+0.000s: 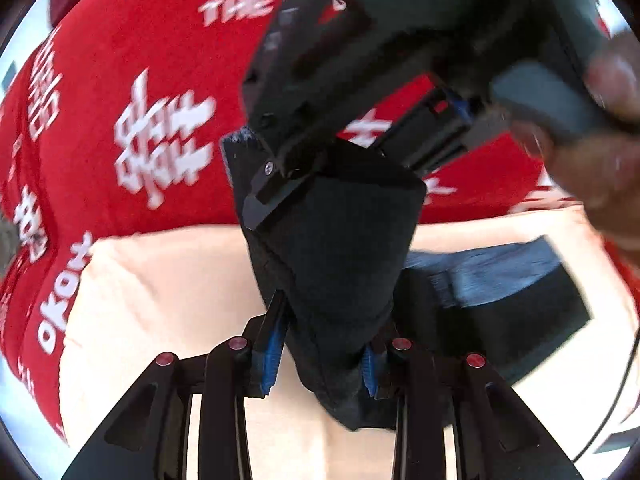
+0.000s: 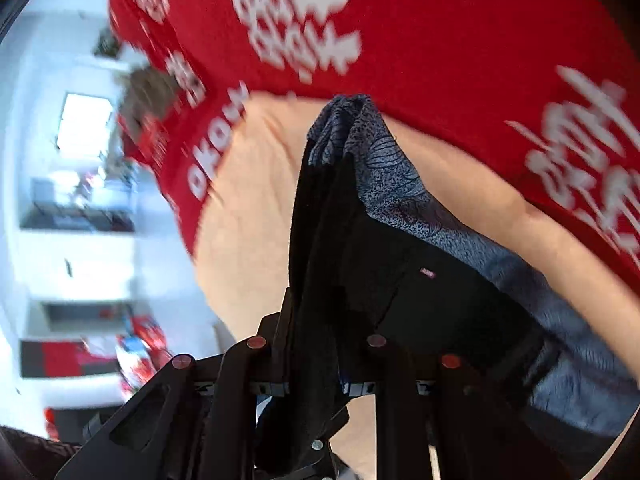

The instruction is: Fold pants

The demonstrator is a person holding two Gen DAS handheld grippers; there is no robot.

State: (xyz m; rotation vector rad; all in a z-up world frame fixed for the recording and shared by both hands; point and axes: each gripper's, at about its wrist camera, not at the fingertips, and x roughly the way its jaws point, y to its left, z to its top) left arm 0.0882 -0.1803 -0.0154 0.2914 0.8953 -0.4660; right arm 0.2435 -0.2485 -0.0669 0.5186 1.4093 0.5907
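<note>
Showing: two hand-held grippers lifting dark pants above a cloth-covered surface, seen from both wrist cameras, with some motion blur.
Pants: black pants [image 1: 340,248] hang bunched between the two grippers, raised off the surface; in the right wrist view the pants [image 2: 360,248] show a grey-blue patterned lining turned outward at the top and along the right side.
Left gripper: the left gripper [image 1: 320,356] is closed almost fully, its blue-edged fingers [image 1: 272,348] pinching a thick fold of the black fabric that rises straight up from the jaws.
Right gripper: in its own view the right gripper [image 2: 312,356] is clamped on a bunch of the black fabric, jaws narrow; in the left wrist view the same tool [image 1: 360,80] reaches in from the upper right and meets the top of the hanging fabric.
Hand: a person's hand [image 1: 600,152], blurred, grips the right tool's handle at the right edge of the left wrist view.
Surface: a cream cloth [image 1: 160,300] lies on a red cloth with white lettering [image 1: 140,80]; the cream cloth's far edge runs just behind the pants.
Trailing part: more of the garment, blue and black, rests on the cream cloth right of the left gripper.
Background: white room, too blurred to read.
</note>
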